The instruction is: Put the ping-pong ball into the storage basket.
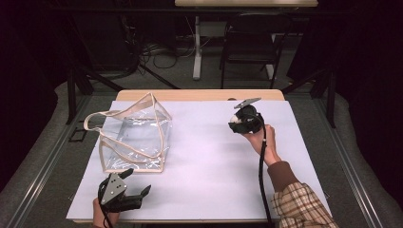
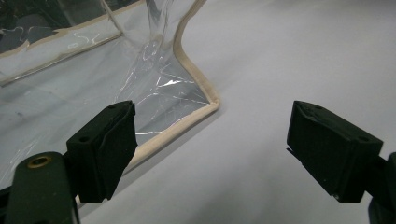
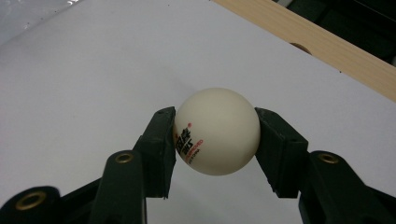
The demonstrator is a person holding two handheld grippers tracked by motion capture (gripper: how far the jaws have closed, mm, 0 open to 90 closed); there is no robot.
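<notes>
The right claw (image 3: 215, 140) grips a small white plastic ball (image 3: 217, 130) with red and black print, held above the white tabletop (image 3: 84, 70). The left claw (image 2: 210, 144) gapes wide beside a clear beige-trimmed bag (image 2: 93, 88).

Black two-jaw left gripper (image 1: 135, 184) with grey three-cornered plate; black right gripper (image 3: 215, 140) with brass-ringed screw holes and trailing black cable (image 1: 261, 164); plaid sleeve (image 1: 299, 206), rust-brown cuff.
</notes>
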